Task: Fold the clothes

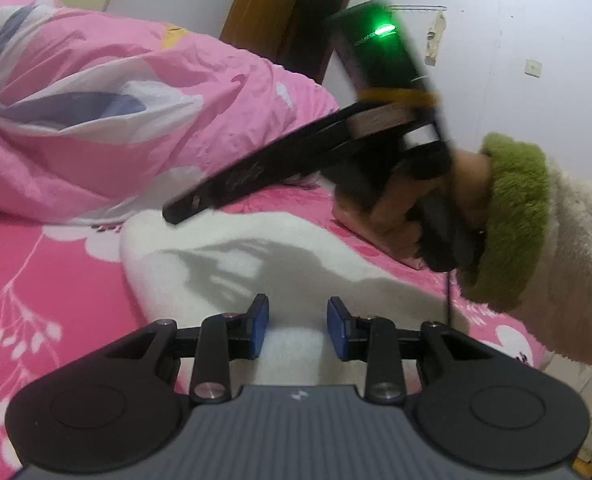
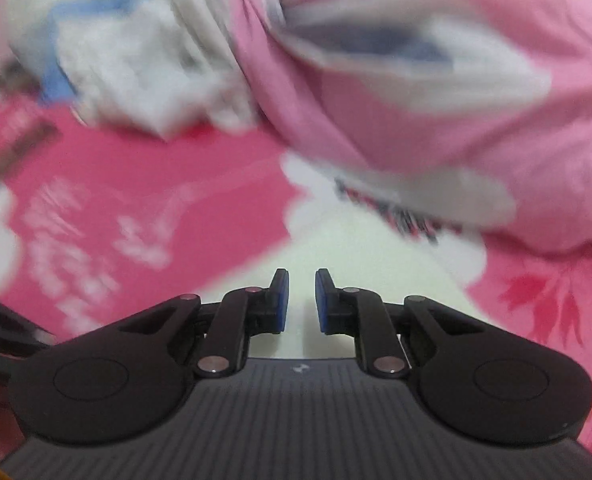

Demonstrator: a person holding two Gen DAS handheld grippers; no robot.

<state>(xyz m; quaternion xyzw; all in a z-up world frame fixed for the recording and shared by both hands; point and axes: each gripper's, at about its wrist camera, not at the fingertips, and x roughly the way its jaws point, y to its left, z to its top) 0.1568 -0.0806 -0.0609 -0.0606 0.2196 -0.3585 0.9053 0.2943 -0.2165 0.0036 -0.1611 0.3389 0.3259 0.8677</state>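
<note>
Lying at far left of the left wrist view: pink floral bed sheet (image 1: 36, 280), with a bunched pink quilt (image 1: 116, 100) heaped behind it.

Spreading across the bed's middle: white fleecy garment (image 1: 224, 264), running from directly under the left gripper (image 1: 297, 322) forward and rightward, toward the person's right hand (image 1: 407, 216). Long axis looking roughly along the left fingers' pointing direction, though outline only partly showing. Looking thick, soft, fairly flat, with a rounded near-left edge; no sleeves or collar showing, so fold state not settling from here.

Left fingers standing spread, blue pads apart, pinching nothing, hovering just over the garment's near part.

Right gripper (image 2: 301, 300) appearing in the left view as a dark blurred body angling down toward the cloth's far edge, green cuff (image 1: 511, 220) behind it. Right wrist view blurring heavily; fingers there parted by a narrow gap, nothing between them, white cloth (image 2: 359, 264) lying straight ahead and below.

Judging: both grippers sitting right at the garment, left one directly over cloth, right one near the far-left edge.
</note>
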